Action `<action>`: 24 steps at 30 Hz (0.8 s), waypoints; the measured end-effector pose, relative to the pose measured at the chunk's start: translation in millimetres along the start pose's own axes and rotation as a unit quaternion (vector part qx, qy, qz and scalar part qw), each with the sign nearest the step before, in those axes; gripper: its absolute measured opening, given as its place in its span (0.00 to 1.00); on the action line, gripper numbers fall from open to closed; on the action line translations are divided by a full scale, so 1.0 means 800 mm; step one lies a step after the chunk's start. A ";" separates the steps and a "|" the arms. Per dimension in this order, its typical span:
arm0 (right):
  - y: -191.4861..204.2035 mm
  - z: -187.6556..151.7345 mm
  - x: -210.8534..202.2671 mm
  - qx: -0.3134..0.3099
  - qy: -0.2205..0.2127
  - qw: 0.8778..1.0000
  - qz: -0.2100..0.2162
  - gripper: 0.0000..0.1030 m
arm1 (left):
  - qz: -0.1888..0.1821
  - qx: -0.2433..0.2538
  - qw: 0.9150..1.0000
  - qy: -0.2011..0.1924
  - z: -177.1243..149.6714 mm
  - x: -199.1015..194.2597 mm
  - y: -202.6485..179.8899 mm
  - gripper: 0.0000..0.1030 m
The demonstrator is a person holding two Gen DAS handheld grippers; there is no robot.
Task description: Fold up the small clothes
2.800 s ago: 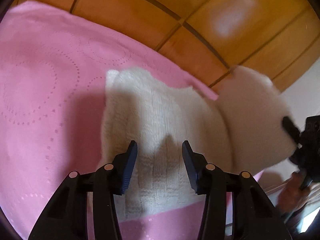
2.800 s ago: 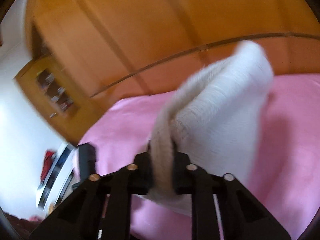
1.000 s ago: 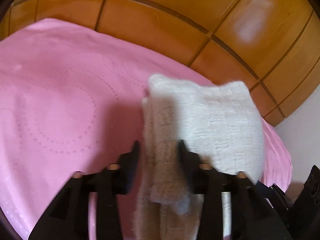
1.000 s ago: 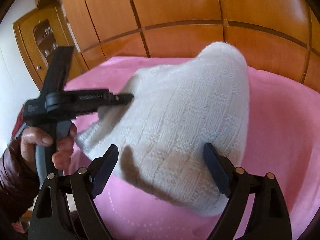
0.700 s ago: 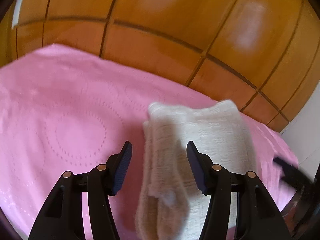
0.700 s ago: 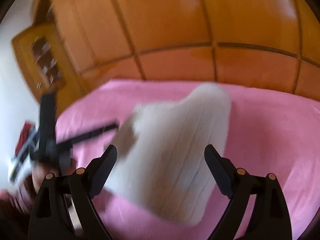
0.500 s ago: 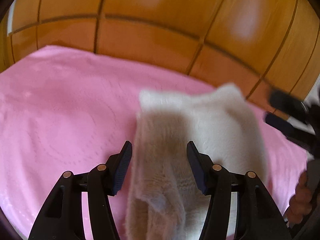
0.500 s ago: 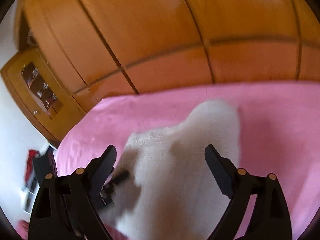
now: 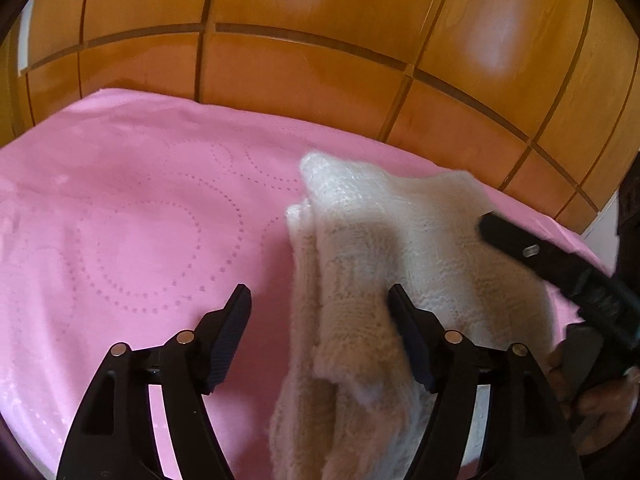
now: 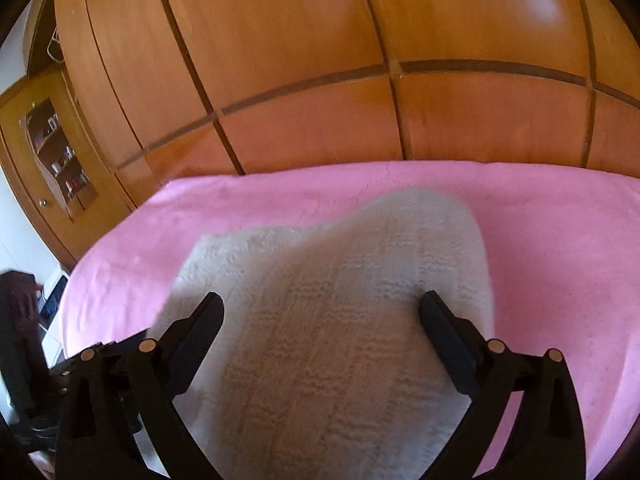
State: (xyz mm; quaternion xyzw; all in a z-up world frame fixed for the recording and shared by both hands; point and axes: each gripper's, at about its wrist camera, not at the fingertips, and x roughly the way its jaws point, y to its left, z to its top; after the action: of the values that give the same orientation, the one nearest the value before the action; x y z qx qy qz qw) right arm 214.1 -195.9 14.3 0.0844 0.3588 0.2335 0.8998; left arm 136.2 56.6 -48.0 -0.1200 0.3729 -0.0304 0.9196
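while both grippers hang spread and empty, a folded white knit garment (image 9: 404, 240) lies on the pink bed cover (image 9: 132, 216).
left gripper (image 9: 318, 312) and right gripper (image 10: 320, 312) hover over it; its long axis runs away from the cameras, ribbed, fuzzy, layered.

You are in a home bedroom: a pink bedspread (image 9: 120, 216) lies before glossy wooden wardrobe doors (image 10: 320, 60), with a glass-fronted cabinet (image 10: 56, 152) of small household items.
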 end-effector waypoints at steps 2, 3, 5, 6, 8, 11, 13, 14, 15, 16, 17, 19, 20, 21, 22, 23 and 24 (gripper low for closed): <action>-0.003 -0.001 -0.014 -0.001 -0.003 1.000 -0.005 0.98 | 0.000 -0.002 1.000 0.002 -0.001 -0.001 0.002 0.67; -0.005 -0.004 -0.022 -0.002 -0.001 1.000 -0.006 0.98 | 0.000 -0.004 1.000 0.004 0.000 0.000 0.002 0.67; -0.002 -0.016 -0.031 -0.012 0.004 1.000 -0.017 0.98 | 0.003 -0.006 1.000 0.004 0.000 -0.001 0.002 0.70; -0.002 -0.026 -0.035 -0.022 0.009 0.999 -0.029 0.98 | 0.005 -0.003 1.000 0.003 -0.001 -0.002 0.002 0.70; -0.006 -0.041 -0.036 -0.027 0.018 0.999 -0.041 0.98 | 0.007 0.002 1.000 0.004 -0.001 -0.003 0.000 0.70; -0.019 -0.061 -0.039 -0.003 0.033 0.999 -0.039 0.98 | 0.009 0.006 1.000 0.004 -0.002 -0.004 -0.002 0.70; -0.026 -0.075 -0.042 0.014 0.046 0.998 -0.029 0.98 | 0.010 0.008 1.000 0.007 -0.004 -0.005 -0.003 0.70; -0.027 -0.083 -0.043 0.016 0.051 0.998 -0.027 0.98 | 0.011 0.009 1.000 0.007 -0.005 -0.005 -0.003 0.70; -0.030 -0.092 -0.043 0.020 0.057 0.998 -0.025 0.98 | 0.012 0.010 1.000 0.007 -0.006 -0.006 -0.004 0.70; -0.033 -0.098 -0.043 0.026 0.062 0.998 -0.020 0.98 | 0.013 0.012 1.000 0.007 -0.006 -0.007 -0.004 0.70; -0.037 -0.103 -0.043 0.037 0.069 0.997 -0.012 0.98 | 0.013 0.013 1.000 0.007 -0.007 -0.008 -0.005 0.70; -0.047 -0.113 -0.044 0.065 0.079 0.995 0.004 0.98 | 0.014 0.014 1.000 0.008 -0.010 -0.009 -0.005 0.70; -0.049 -0.116 -0.045 0.071 0.081 0.994 0.008 0.98 | 0.014 0.015 1.000 0.009 -0.010 -0.008 -0.005 0.73; -0.050 -0.117 -0.047 0.071 0.082 0.994 0.010 0.98 | 0.015 0.015 1.000 0.010 -0.011 -0.008 -0.005 0.75; -0.050 -0.116 -0.049 0.066 0.083 0.994 0.011 0.98 | 0.015 0.015 1.000 0.010 -0.012 -0.008 -0.005 0.76; -0.050 -0.116 -0.051 0.062 0.086 0.994 0.013 0.98 | 0.014 0.016 1.000 0.010 -0.013 -0.007 -0.004 0.78; -0.051 -0.115 -0.052 0.062 0.089 0.994 0.016 0.98 | 0.014 0.016 1.000 0.011 -0.014 -0.007 -0.003 0.80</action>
State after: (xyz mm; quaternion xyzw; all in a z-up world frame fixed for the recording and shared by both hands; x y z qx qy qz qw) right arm 139.6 -253.3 -40.1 0.1246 0.4494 0.2313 0.8538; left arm 124.7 52.7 -51.6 -0.0996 0.3837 -0.0247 0.9178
